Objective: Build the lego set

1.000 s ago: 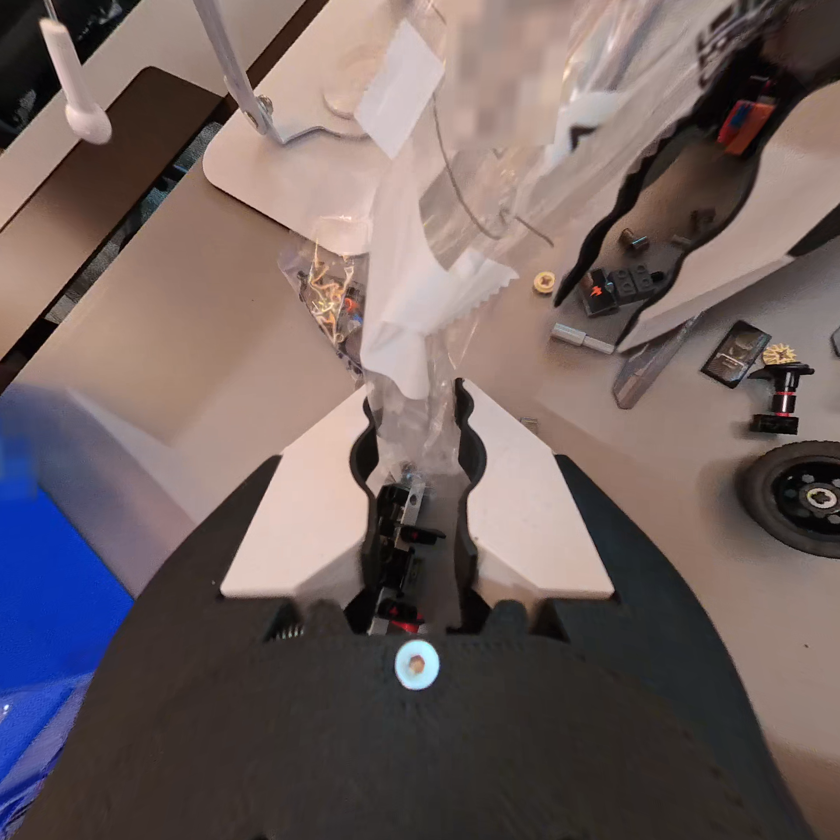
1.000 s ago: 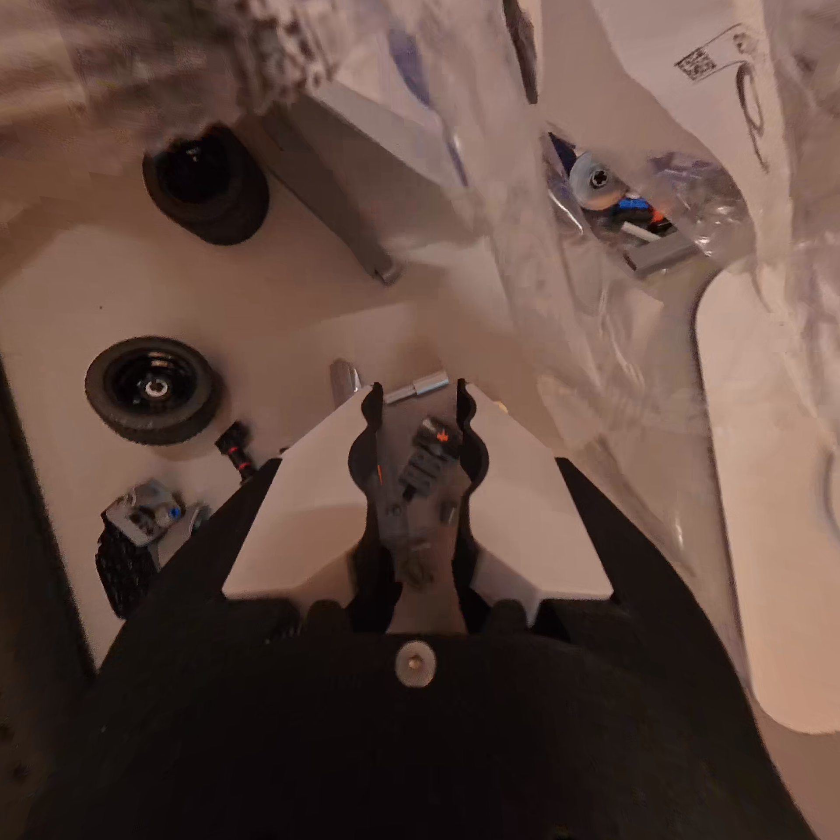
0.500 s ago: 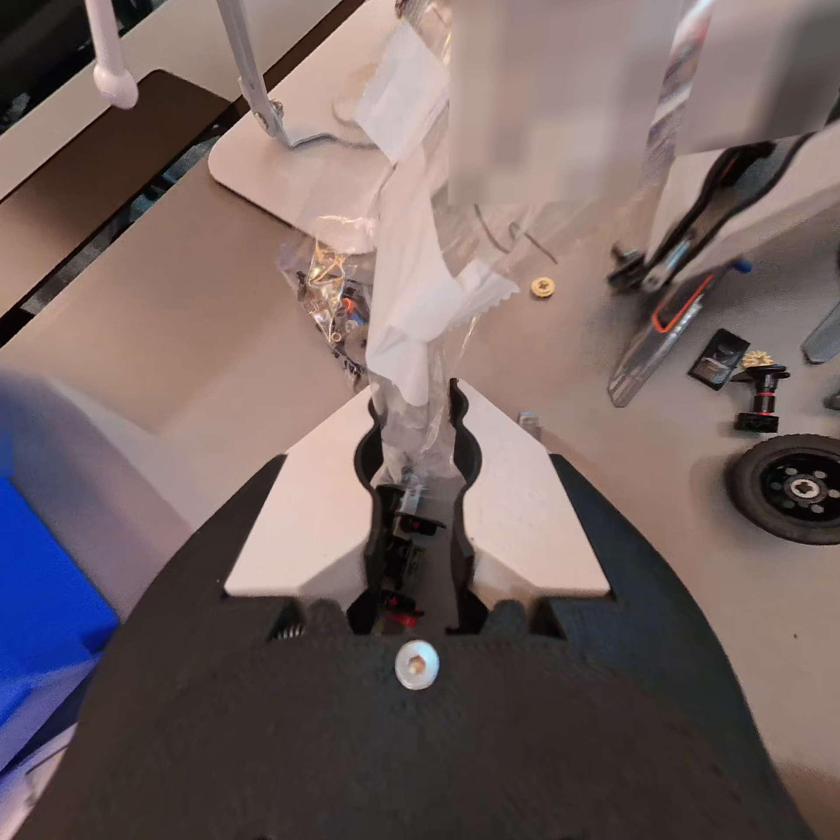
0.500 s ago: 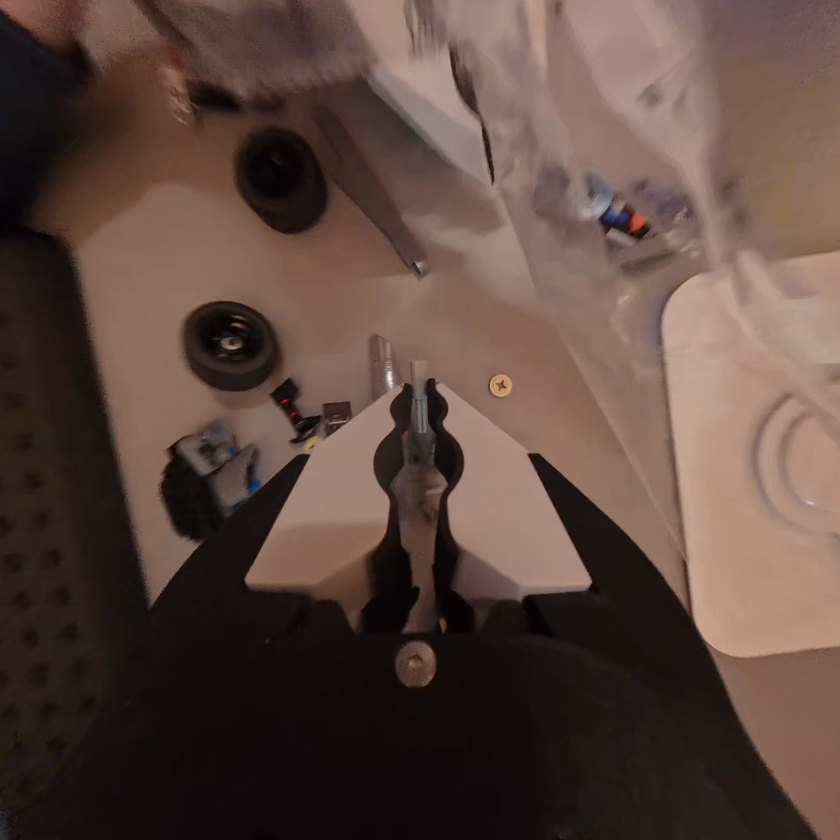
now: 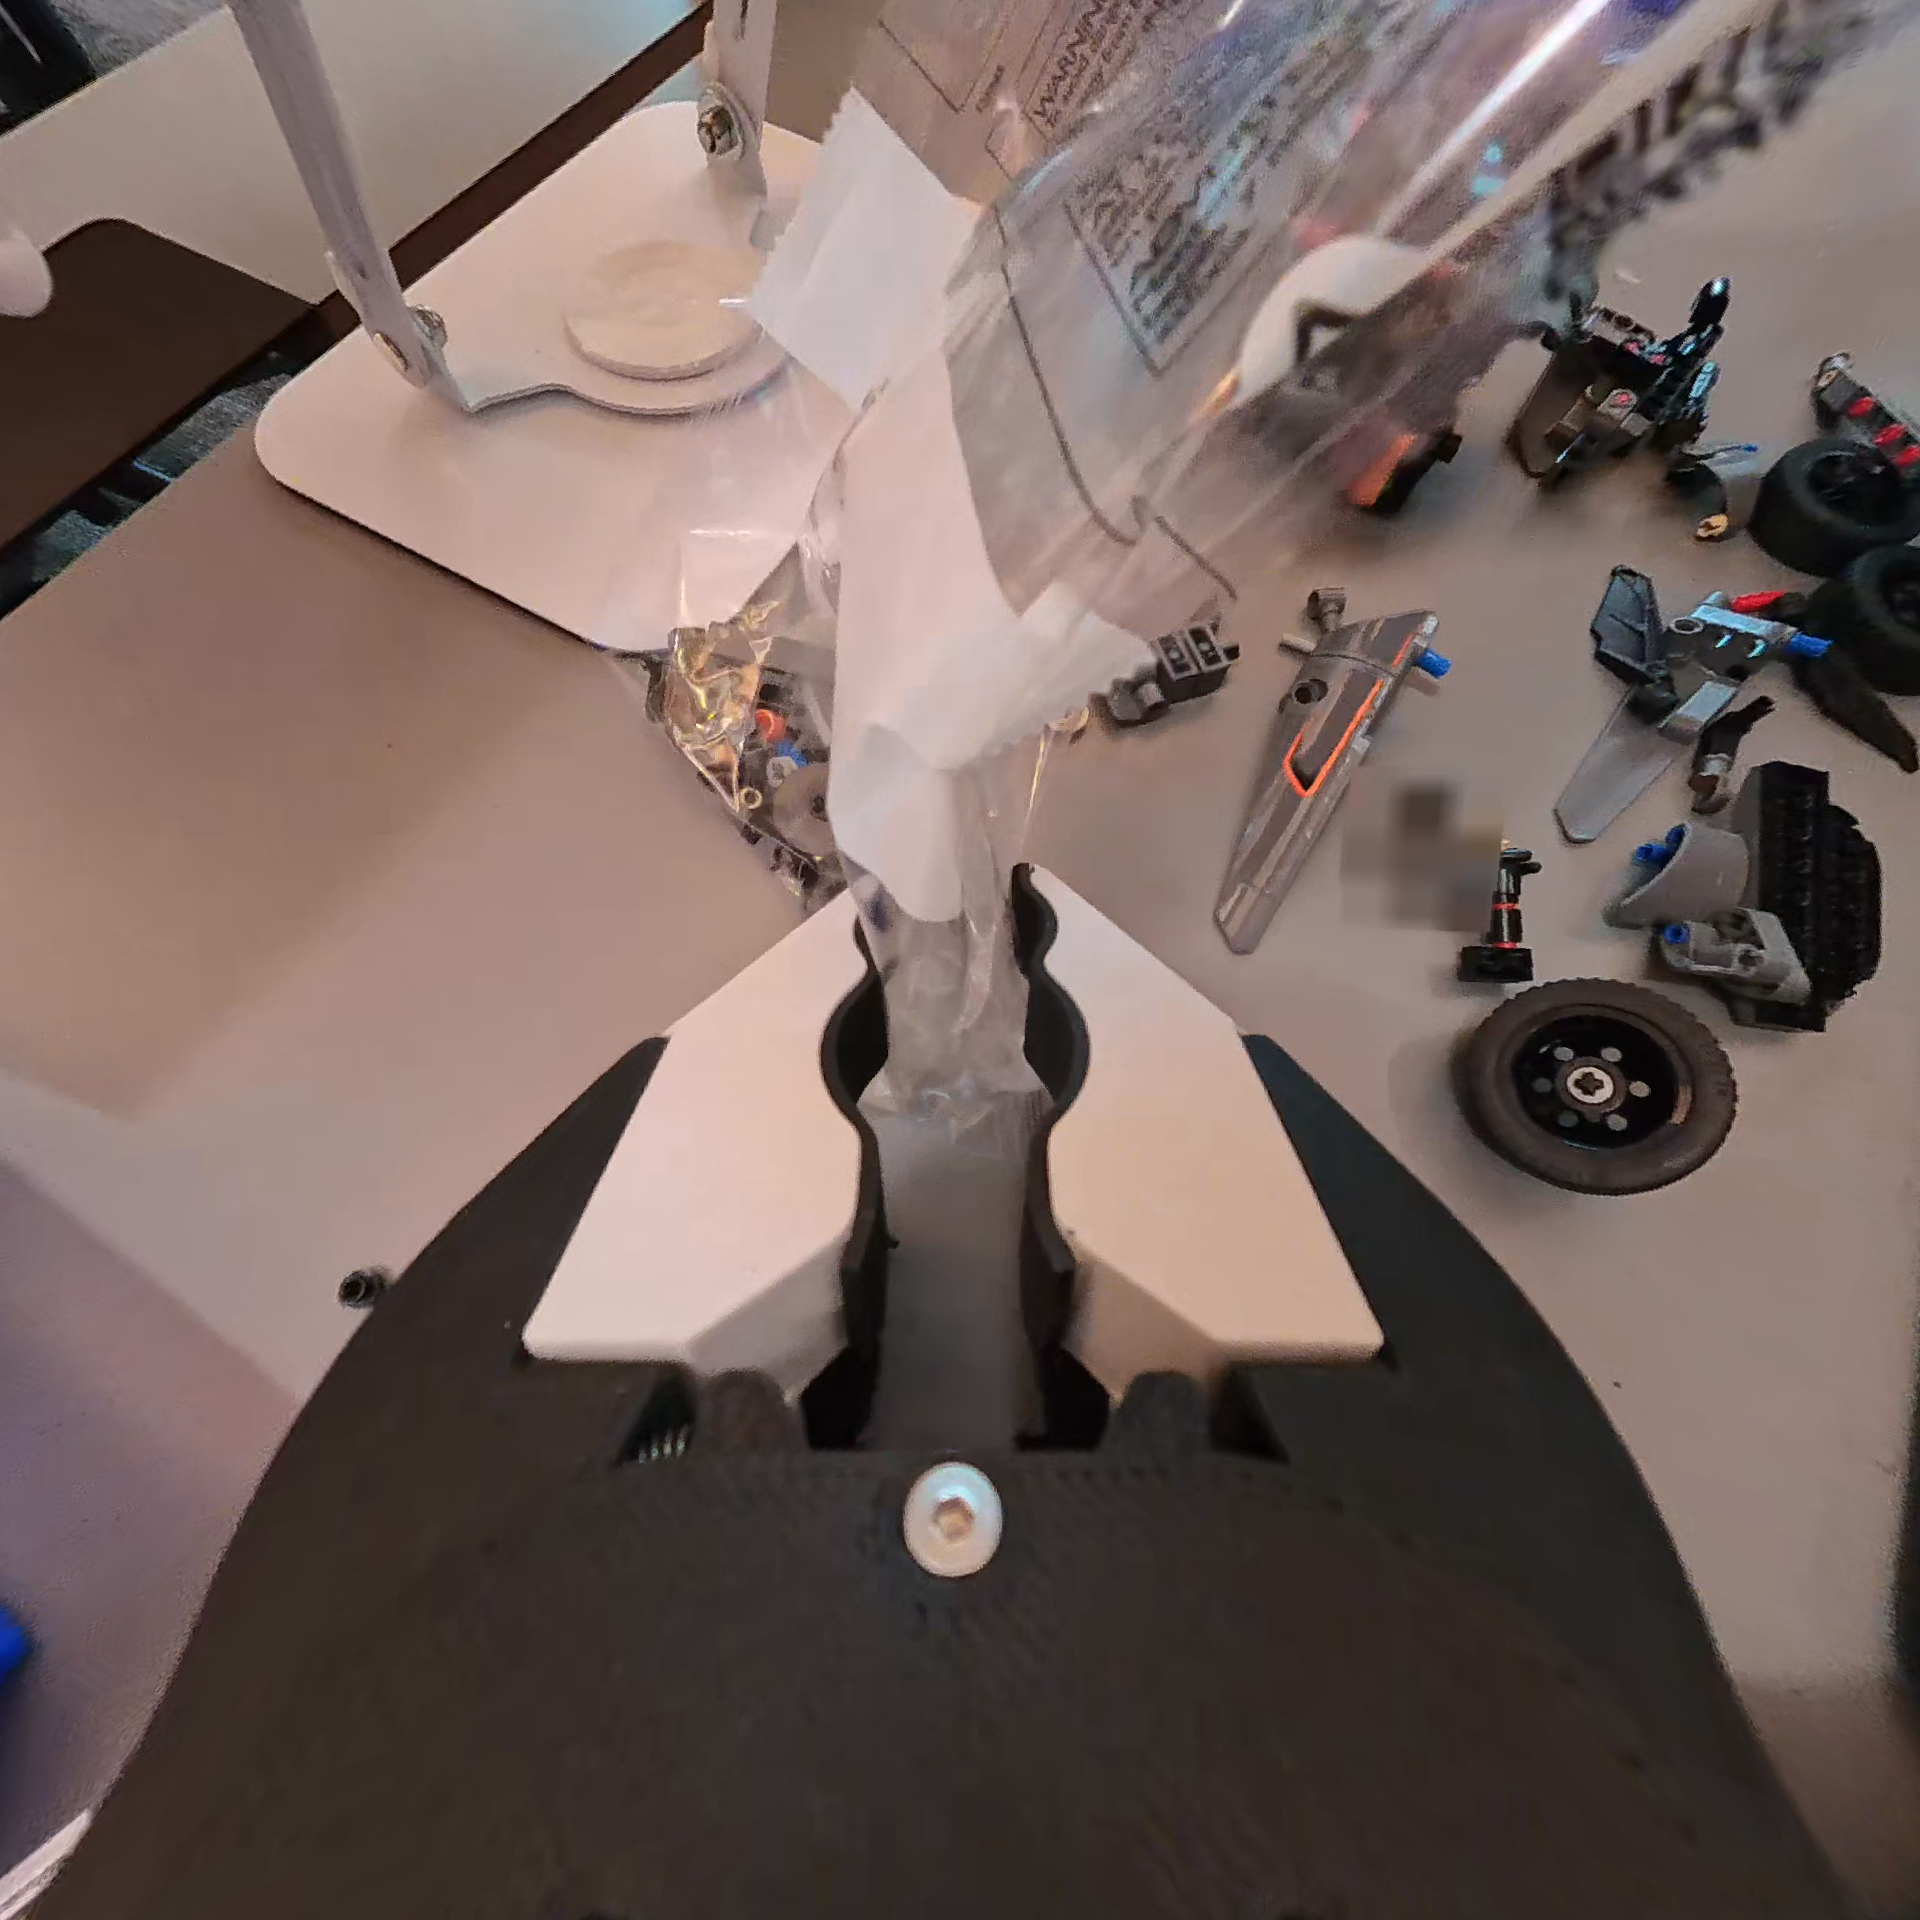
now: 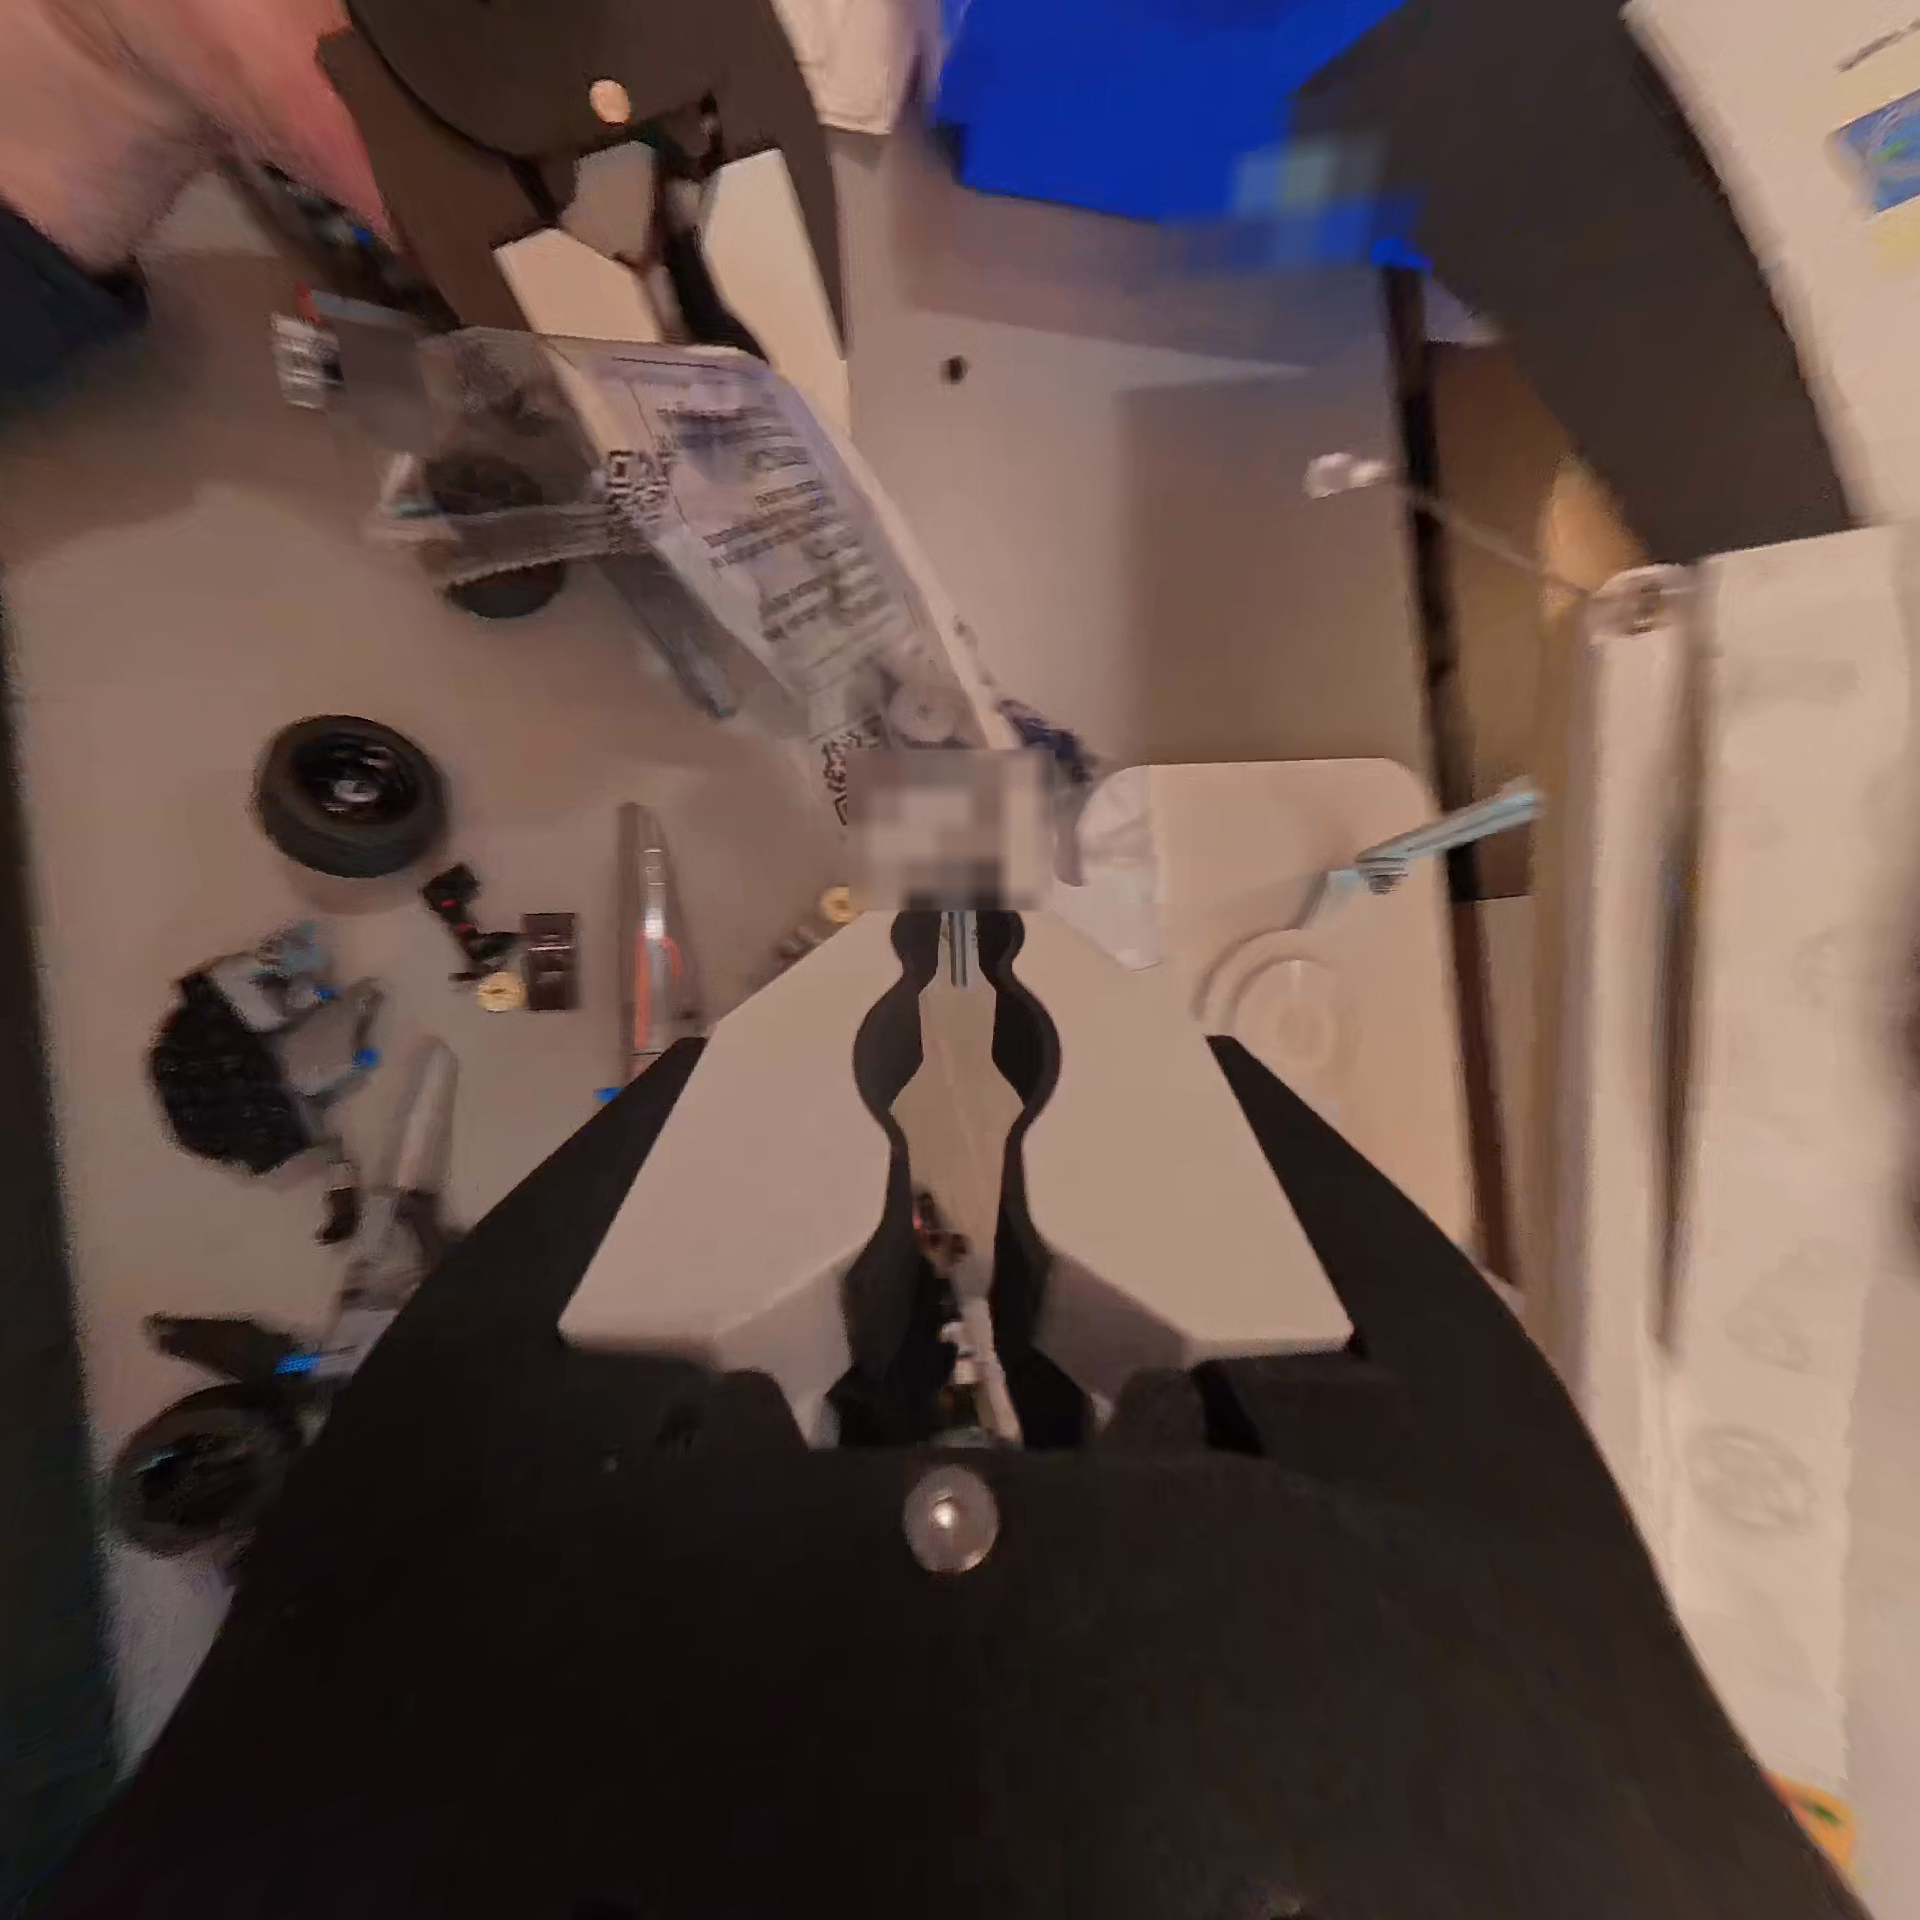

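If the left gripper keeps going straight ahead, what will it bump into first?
The left gripper already pinches the clear plastic bag, so more bag comes first. Behind it probably lies the small bag of parts.

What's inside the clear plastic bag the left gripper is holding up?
Hanging from the left gripper, the clear plastic bag shows a white rounded piece and an orange piece through its lower end. Print, glare and blur hide anything else inside.

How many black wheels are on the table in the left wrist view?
3 wheels: one nearest the camera, two at the right edge, partly cut off. Others may hide behind the plastic bag.
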`<state>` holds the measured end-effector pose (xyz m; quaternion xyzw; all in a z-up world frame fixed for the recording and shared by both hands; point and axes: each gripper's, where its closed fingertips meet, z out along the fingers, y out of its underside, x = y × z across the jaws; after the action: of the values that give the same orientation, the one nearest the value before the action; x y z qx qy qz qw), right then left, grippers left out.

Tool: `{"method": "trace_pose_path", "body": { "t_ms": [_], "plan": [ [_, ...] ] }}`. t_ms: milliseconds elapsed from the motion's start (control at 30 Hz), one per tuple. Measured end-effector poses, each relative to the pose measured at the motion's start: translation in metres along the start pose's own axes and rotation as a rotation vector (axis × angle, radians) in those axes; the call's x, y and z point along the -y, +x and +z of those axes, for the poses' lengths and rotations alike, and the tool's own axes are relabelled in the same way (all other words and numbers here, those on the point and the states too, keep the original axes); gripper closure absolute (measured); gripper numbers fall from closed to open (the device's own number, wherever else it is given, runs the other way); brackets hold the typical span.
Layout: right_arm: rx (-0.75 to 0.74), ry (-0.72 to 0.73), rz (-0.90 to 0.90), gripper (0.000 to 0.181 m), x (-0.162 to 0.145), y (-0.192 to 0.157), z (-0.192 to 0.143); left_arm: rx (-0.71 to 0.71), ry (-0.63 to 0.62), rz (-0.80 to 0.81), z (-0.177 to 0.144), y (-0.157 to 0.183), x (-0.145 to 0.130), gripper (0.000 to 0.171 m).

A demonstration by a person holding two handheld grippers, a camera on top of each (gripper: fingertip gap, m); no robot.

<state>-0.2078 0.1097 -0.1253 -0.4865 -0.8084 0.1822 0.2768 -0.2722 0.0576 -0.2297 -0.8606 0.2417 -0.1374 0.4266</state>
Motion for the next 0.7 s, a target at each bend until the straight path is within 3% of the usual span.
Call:
{"method": "trace_pose_path", "body": {
  "t_ms": [267,433,700],
  "plan": [
    [0.058,0.044,-0.007,0.177,0.002,-0.002,-0.041,-0.053,0.029,-0.033,0.001,0.005,0.004,0.151],
    [0.036,-0.126,0.012,0.177,-0.033,0.008,-0.031,-0.093,0.039,-0.049,0.003,0.011,0.007,0.151],
    [-0.023,-0.329,0.009,0.177,-0.064,0.021,-0.022,-0.119,0.039,-0.057,0.007,0.013,0.006,0.152]
  ]
}}
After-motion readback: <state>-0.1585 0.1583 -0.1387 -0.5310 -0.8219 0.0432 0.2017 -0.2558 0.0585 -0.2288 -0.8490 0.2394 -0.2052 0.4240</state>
